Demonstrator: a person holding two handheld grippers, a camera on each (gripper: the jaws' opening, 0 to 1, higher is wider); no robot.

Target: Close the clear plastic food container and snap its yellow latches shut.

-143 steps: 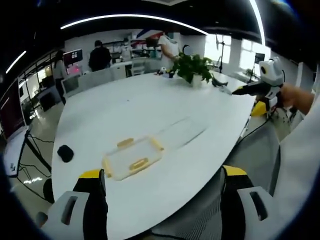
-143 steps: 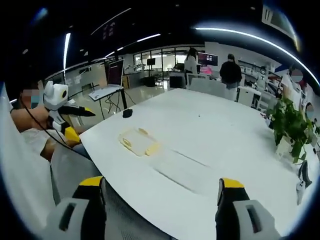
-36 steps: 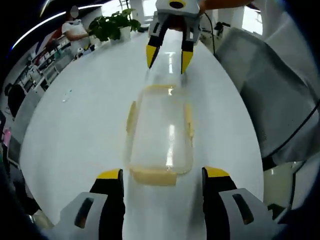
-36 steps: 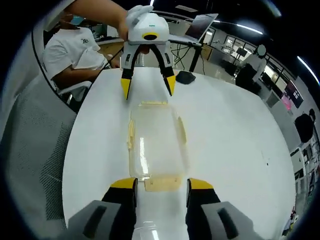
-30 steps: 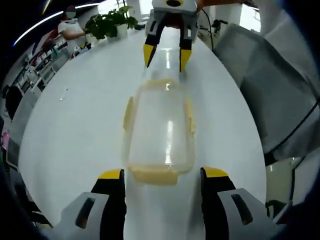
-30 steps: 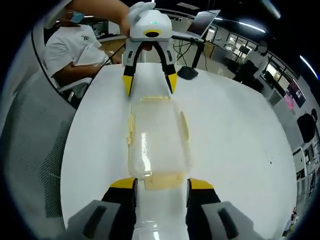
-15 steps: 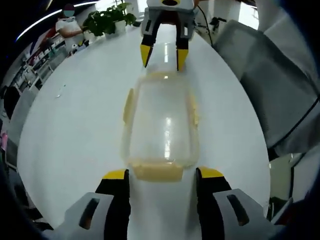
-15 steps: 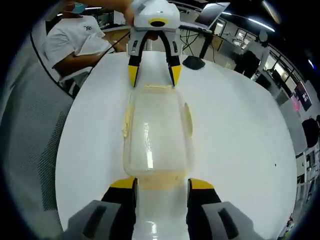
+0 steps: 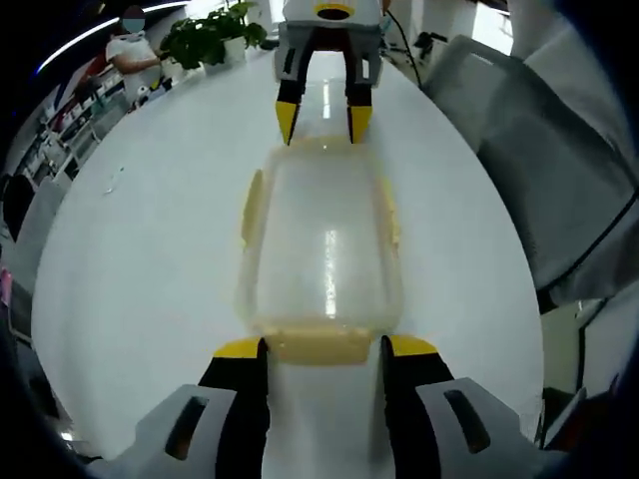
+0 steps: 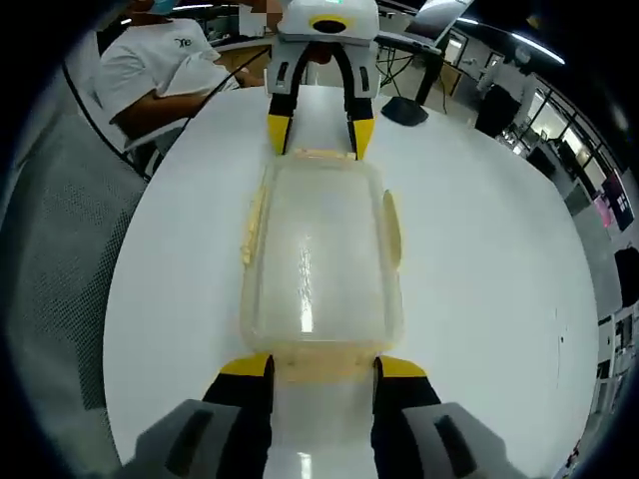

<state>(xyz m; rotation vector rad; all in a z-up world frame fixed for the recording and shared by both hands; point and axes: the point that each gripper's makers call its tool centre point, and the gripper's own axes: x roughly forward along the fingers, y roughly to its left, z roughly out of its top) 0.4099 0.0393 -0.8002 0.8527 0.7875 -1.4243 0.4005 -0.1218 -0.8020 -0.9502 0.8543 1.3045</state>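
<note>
The box (image 9: 319, 254) lies on the white table (image 9: 140, 230), with its lid on top. It is seen between the two tongs, one at each short end.

In the left gripper view, the left gripper (image 9: 324, 349) is at the near end of the box. Its jaws are spread, one on each side of the near latch (image 9: 318, 343). At the far end, the right gripper (image 9: 321, 115) is seen with its jaws spread too, just at the far latch (image 9: 321, 146).

In the right gripper view, the same thing is seen from the other end. The right gripper (image 10: 312, 367) is spread around its near latch (image 10: 312, 361). The left gripper (image 10: 318, 132) is at the far latch (image 10: 321, 155).

A second ago, both tongs were a little back from the box. Now they have been brought closer, and the box looks bigger in both views. Nothing is pinched yet.

The side latches (image 9: 252, 208) are seen sticking out a little, so they are likely not snapped. The end latches look ready to be pushed down next. It cannot be told if the lid is fully pressed in.

A plant (image 9: 205, 35) is seen far off on the table.
</note>
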